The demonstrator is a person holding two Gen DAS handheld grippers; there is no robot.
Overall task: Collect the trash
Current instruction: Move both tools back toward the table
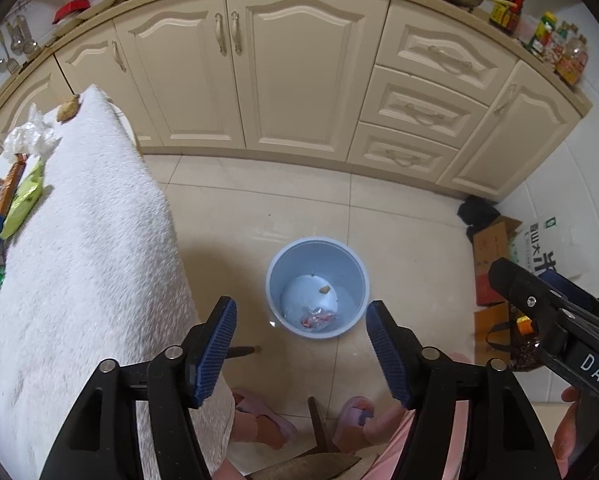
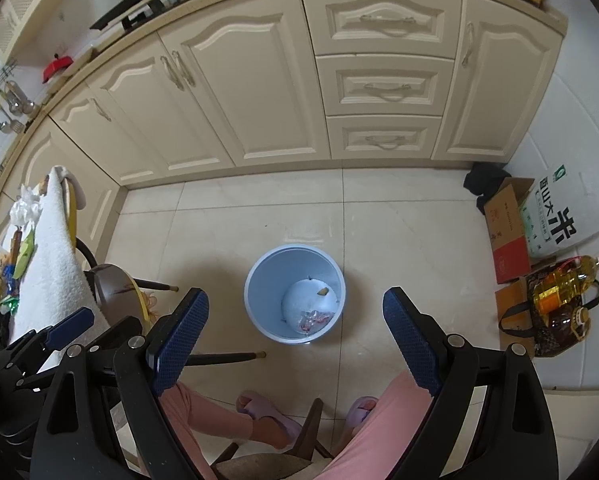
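A light blue bin (image 1: 317, 288) (image 2: 295, 294) stands on the tiled floor and holds a white disc, a small brown bit and a crumpled red-and-clear wrapper (image 1: 317, 318). My left gripper (image 1: 301, 350) hangs above the floor in front of the bin, open, nothing between its blue pads. My right gripper (image 2: 295, 344) is also open and empty, likewise on the near side of the bin. On the towel-covered table (image 1: 83, 240) at the left lie a green packet (image 1: 23, 204), an orange wrapper (image 1: 9, 186), crumpled white plastic (image 1: 31, 138) and a brown scrap (image 1: 69, 109).
Cream kitchen cabinets (image 1: 291, 80) run along the back. Cardboard boxes (image 2: 507, 232), a rice sack (image 2: 559, 212) and oil bottles (image 2: 567, 284) crowd the right corner. A person's pink-trousered legs and lilac slippers (image 2: 271, 420) sit below, beside wooden chair legs (image 2: 223, 357).
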